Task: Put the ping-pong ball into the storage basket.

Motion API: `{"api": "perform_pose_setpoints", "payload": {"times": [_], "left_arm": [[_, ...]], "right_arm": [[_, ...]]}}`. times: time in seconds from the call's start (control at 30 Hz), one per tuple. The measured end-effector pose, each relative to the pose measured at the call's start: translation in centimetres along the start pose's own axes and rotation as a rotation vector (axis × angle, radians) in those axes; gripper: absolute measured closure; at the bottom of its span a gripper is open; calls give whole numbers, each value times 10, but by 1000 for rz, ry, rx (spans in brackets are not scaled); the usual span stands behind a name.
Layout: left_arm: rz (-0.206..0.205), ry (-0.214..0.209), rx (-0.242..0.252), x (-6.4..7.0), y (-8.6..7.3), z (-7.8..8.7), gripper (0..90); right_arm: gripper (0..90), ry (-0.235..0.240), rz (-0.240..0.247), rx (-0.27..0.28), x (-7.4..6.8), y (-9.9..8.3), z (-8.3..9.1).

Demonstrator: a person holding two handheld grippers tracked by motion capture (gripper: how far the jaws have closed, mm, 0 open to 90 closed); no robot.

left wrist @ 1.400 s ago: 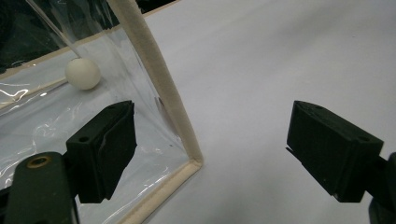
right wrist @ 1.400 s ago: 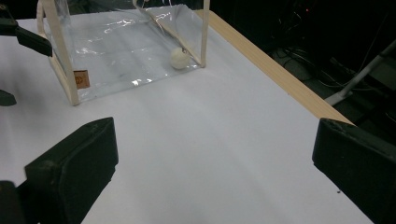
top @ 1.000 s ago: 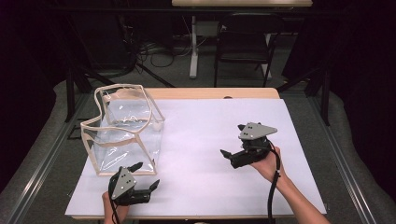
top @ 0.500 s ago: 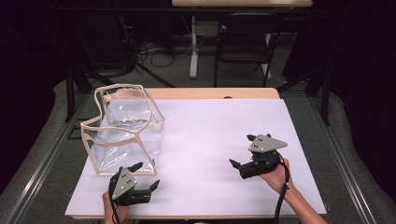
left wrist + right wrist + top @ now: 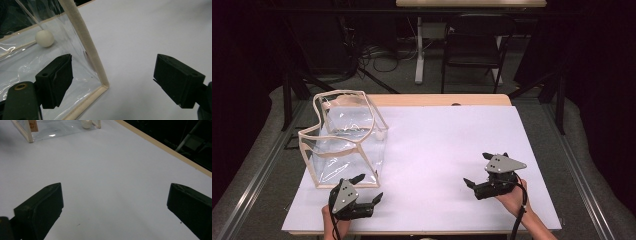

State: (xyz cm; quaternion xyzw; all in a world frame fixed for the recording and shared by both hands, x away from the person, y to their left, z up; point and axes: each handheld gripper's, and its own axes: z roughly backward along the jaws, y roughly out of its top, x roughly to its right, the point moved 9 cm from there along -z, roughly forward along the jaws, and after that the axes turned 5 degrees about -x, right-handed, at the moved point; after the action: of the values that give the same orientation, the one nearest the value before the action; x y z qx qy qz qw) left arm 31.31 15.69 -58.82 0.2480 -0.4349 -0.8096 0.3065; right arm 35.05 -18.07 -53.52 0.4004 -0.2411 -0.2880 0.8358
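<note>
A clear plastic bag (image 5: 344, 145) with cream trim stands open-topped at the left of the white table (image 5: 442, 140). My left gripper (image 5: 369, 188) is open just in front of the bag's near corner. In the left gripper view, the bag's cream corner seam (image 5: 86, 42) stands between the open jaws of the left gripper (image 5: 112, 82), and a small white ball (image 5: 44, 38) lies inside the bag. My right gripper (image 5: 477, 169) is open near the table's front right, over bare surface. In the right gripper view, the right gripper (image 5: 115, 210) holds nothing and the bag (image 5: 30, 132) shows far off.
The table's wooden far edge (image 5: 437, 100) shows beyond the white sheet. Past it stand a dark chair (image 5: 472, 45) and another table's white leg (image 5: 418, 50), with cables on the floor. Metal rails run along both sides of the table.
My right gripper has moved right and back toward the table's near edge, staying open. The left gripper and the bag have not moved.
</note>
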Motion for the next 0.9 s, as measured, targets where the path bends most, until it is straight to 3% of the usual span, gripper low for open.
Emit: {"api": "perform_pose_setpoints", "payload": {"times": [0.9], "left_arm": [[-9,-3,-14,1,-1,-2,161]], "right_arm": [[2,-68,-57,10,6,-60,9]]}}
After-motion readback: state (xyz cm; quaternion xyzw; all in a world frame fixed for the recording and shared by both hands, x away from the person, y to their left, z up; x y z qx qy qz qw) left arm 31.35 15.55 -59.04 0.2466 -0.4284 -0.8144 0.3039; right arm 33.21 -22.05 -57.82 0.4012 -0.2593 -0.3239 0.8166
